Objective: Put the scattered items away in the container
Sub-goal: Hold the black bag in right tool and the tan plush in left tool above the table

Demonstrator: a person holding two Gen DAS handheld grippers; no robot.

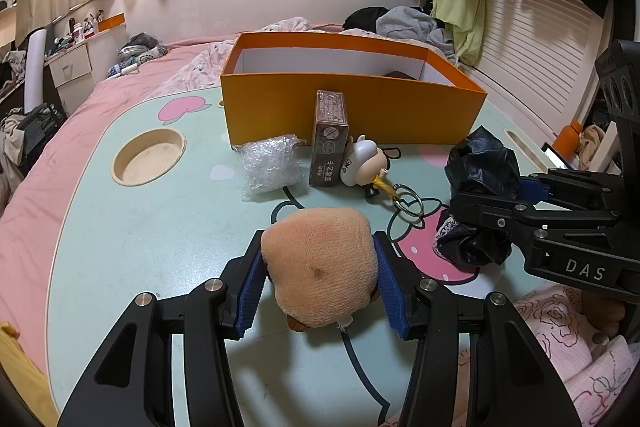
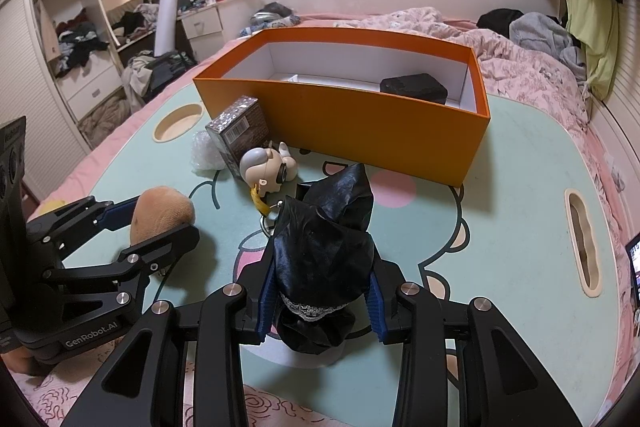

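My left gripper (image 1: 320,267) is shut on a tan plush toy (image 1: 320,267), its blue pads pressing both sides; from the right wrist this plush toy (image 2: 162,213) shows at the left. A crumpled black bag with lace trim (image 2: 324,251) sits squeezed between the pads of my right gripper (image 2: 322,287); the same black bag (image 1: 480,187) and right gripper (image 1: 496,199) appear at the right of the left wrist view. The orange box (image 1: 352,107), open-topped, stands behind on the table and holds a black item (image 2: 414,87). In front of the orange box (image 2: 360,123) lie bubble wrap (image 1: 270,167), a brown card box (image 1: 329,139) and a figurine keychain (image 1: 366,165).
The mint-green lap table (image 1: 140,247) rests on a pink bed, with a round cup recess (image 1: 149,157) at left and a handle slot (image 2: 584,247) at right. Clothes pile up behind the box; shelves and drawers stand at far left.
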